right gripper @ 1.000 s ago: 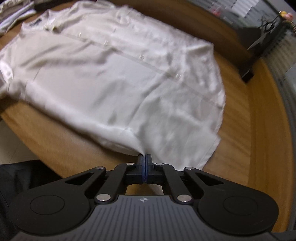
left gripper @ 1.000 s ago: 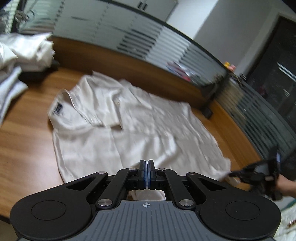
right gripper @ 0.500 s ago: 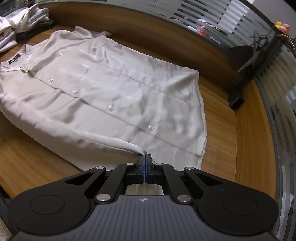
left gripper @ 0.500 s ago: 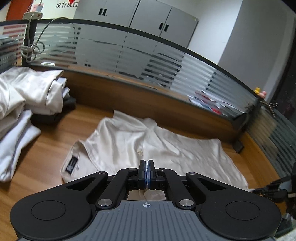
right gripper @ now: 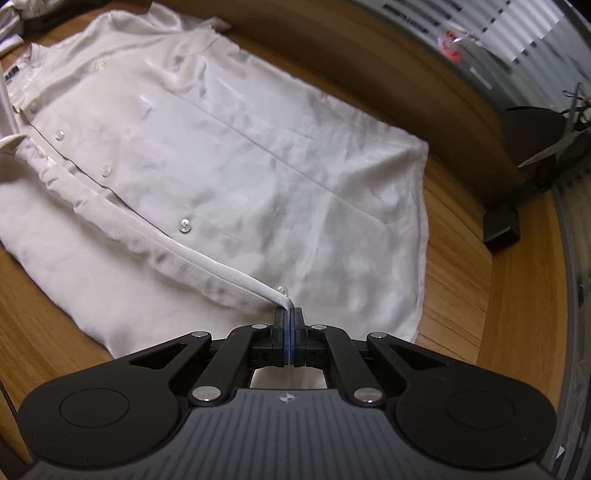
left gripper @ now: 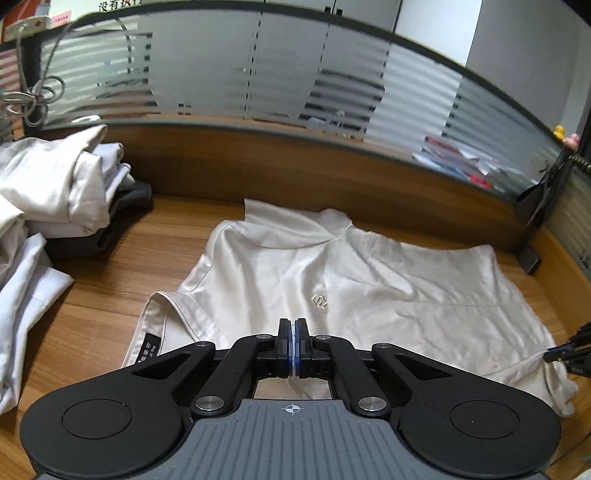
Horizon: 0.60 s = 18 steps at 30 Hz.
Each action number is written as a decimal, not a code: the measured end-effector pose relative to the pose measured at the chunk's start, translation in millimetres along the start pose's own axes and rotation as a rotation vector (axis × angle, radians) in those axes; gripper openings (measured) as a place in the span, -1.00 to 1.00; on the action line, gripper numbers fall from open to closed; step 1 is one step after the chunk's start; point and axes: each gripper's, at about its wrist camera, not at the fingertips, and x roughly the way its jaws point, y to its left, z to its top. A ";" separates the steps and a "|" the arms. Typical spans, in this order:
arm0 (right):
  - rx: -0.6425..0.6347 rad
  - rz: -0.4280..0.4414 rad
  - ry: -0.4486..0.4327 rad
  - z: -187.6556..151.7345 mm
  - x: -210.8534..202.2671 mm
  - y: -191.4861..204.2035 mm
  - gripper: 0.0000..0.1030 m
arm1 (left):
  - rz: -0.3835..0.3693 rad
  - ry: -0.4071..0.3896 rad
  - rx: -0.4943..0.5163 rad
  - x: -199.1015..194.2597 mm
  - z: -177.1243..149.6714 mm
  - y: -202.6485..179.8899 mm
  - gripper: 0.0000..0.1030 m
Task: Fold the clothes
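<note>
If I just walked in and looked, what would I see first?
A big cream shirt spread flat across the middle of the wooden desk, buttons in a row down its front. Both grippers, left and right, are pinched shut on its near edge, one toward the collar end and one at the hem end. Off to the left sits a messy pile of clothes.

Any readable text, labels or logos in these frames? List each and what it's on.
"没有执行": partial sign on the wall above the glass partition, cut off by the frame edge.
Black neck label on the cream shirt: white characters, too small to read.
Chest emblem on the shirt: a gold logo, no letters.
Right wrist view: neck label blurred, unreadable.
</note>
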 end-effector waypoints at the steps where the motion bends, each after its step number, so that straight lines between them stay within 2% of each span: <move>1: -0.006 -0.002 0.013 1.4 4.0 0.4 -0.98 | 0.004 0.013 0.004 6.9 1.7 2.2 -0.94; 6: -0.008 0.001 0.065 2.1 20.6 3.7 -0.94 | 0.013 0.068 0.027 36.4 11.5 9.7 -0.93; 7: -0.013 -0.009 0.067 1.7 22.2 4.4 -0.84 | 0.016 0.078 0.026 41.5 13.8 10.5 -0.92; 8: -0.013 -0.024 0.064 1.2 22.1 4.3 -0.53 | 0.018 0.091 0.019 46.0 16.4 11.8 -0.91; 9: -0.011 -0.043 0.058 0.7 21.0 3.7 -0.35 | 0.022 0.095 0.010 48.8 19.1 13.2 -0.89; 10: -0.001 -0.052 0.047 -0.5 17.4 0.7 -0.20 | 0.031 0.088 -0.001 49.4 22.4 14.7 -0.76; 13: 0.096 -0.044 0.010 -8.0 -1.0 -17.2 -0.18 | 0.043 0.046 -0.064 43.6 32.5 21.2 -0.20; 18: 0.301 0.009 -0.012 -39.6 -27.0 -51.0 -0.16 | 0.055 0.007 -0.171 25.5 37.3 32.1 -0.12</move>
